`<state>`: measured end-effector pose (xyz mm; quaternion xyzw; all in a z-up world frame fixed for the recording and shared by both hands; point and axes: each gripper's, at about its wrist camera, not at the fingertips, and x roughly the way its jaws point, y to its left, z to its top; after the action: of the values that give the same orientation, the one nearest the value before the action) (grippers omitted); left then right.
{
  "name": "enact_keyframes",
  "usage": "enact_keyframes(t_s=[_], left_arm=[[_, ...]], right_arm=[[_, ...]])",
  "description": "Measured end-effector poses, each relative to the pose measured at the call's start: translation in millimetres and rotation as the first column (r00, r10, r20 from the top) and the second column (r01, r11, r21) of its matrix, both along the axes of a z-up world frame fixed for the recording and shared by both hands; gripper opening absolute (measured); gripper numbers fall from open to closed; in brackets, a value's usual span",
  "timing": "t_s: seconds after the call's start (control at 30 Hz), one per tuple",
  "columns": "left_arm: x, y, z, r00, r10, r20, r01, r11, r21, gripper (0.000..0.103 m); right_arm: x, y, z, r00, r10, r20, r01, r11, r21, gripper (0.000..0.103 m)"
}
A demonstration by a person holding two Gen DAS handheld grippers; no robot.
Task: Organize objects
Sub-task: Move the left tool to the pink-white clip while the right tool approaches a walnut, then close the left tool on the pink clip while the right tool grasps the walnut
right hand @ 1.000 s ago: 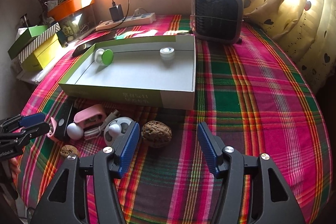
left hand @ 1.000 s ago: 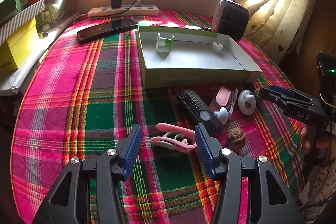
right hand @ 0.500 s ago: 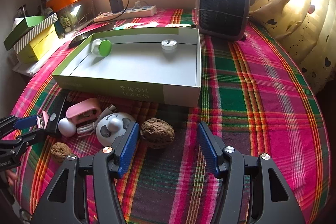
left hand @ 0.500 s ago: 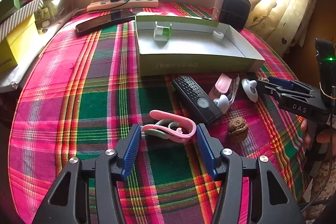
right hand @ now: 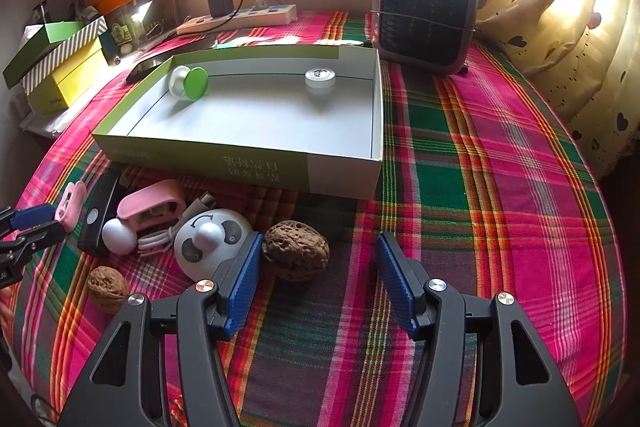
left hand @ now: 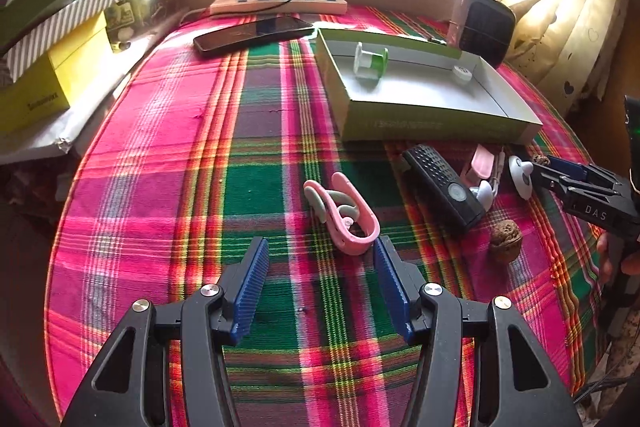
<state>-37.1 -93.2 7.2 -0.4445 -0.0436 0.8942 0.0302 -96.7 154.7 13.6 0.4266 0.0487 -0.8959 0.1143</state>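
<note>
So the drop-off is the shallow green-and-white cardboard box [right hand: 256, 115] sitting on the table under the pink-and-green plaid cloth [right hand: 500, 163]. It already has a green-and-white spool [right hand: 188, 83] and a small white round cap [right hand: 320, 79] in it. Thin card walls, so I'd guess it slides if you bump it. Lower things in, don't shove.

Next biggest in the pile just in front of the box is the black rectangular speaker-looking gadget [left hand: 440, 183]. Probably rigid plastic and the heaviest thing here, so take it across the narrow sides. Beside it is the white round panda-face dome [right hand: 210, 241]. It looks smooth and curved, likely slippery, so pinch low near the base.

The pink-and-grey curved plastic clip [left hand: 344, 211] lies alone on the cloth, right at the tip of the left gripper [left hand: 320, 269], whose jaws are spread with nothing in them. It looks light and springy. I'd take it across the thick pink bend, not the thin grey ends.

The big wrinkled brown walnut [right hand: 296, 255] sits just inside the left finger of the right gripper [right hand: 320, 271], which is also spread and empty. Hard, bumpy shell, good bite for the ribbed pads, though it may roll. A smaller brown walnut [right hand: 107, 287] is well off to the left.
</note>
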Motion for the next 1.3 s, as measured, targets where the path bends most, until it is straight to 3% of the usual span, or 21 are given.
enact_keyframes(t_s=[0.17, 0.3, 0.6, 1.17, 1.3], left_arm=[[-1.7, -2.8, 1.2, 1.0, 0.005, -0.004, -0.005, 0.998, 0.055, 0.053], [-8.5, 6.4, 0.5, 1.0, -0.012, -0.012, 0.012, 0.999, 0.042, 0.053], [-28.7, 1.3, -2.4, 0.999, 0.04, -0.016, -0.04, 0.999, -0.027, 0.053], [-33.0, -4.9, -3.7, 0.996, 0.076, -0.044, -0.078, 0.996, -0.053, 0.049], [-32.2, -6.2, -3.8, 0.995, 0.086, -0.047, -0.089, 0.994, -0.07, 0.039]], right_arm=[[-0.6, -1.8, -0.7, 1.0, 0.005, 0.004, -0.005, 1.0, 0.006, 0.058], [-1.4, -2.1, -1.2, 1.0, 0.006, 0.007, -0.006, 1.0, 0.005, 0.058], [-3.7, -0.1, -2.0, 1.0, -0.007, 0.008, 0.007, 1.0, 0.02, 0.058], [-5.2, 3.0, -2.5, 1.0, -0.021, 0.007, 0.021, 0.999, 0.025, 0.058], [-5.0, 2.9, -1.5, 1.0, -0.018, 0.001, 0.018, 1.0, 0.022, 0.046]])
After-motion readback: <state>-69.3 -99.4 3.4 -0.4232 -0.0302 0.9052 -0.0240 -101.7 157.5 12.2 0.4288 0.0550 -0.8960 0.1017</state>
